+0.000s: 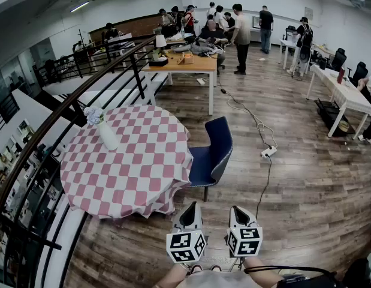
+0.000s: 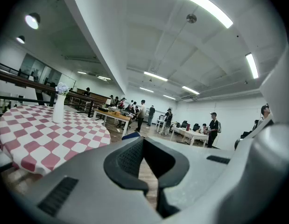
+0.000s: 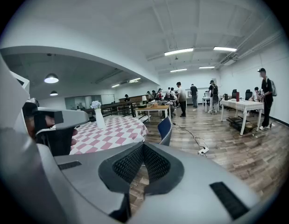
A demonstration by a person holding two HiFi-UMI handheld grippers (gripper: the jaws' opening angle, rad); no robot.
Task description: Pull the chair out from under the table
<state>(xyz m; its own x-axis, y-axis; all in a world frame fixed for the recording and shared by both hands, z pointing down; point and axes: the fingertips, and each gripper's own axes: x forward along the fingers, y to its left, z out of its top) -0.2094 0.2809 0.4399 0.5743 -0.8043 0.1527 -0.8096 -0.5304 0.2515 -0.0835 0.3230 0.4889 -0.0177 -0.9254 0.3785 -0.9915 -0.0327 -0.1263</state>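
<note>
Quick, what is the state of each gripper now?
Left gripper: closed, holding nothing.
Right gripper: closed, holding nothing.

Blue chair (image 1: 212, 152): upright, ahead of your left tongs (image 1: 189, 207) and right tongs (image 1: 238, 210), well apart from both. Its seat is tucked partly under the round, red-and-white checked bench (image 1: 137, 173), with the backrest on the far side from it.
</note>
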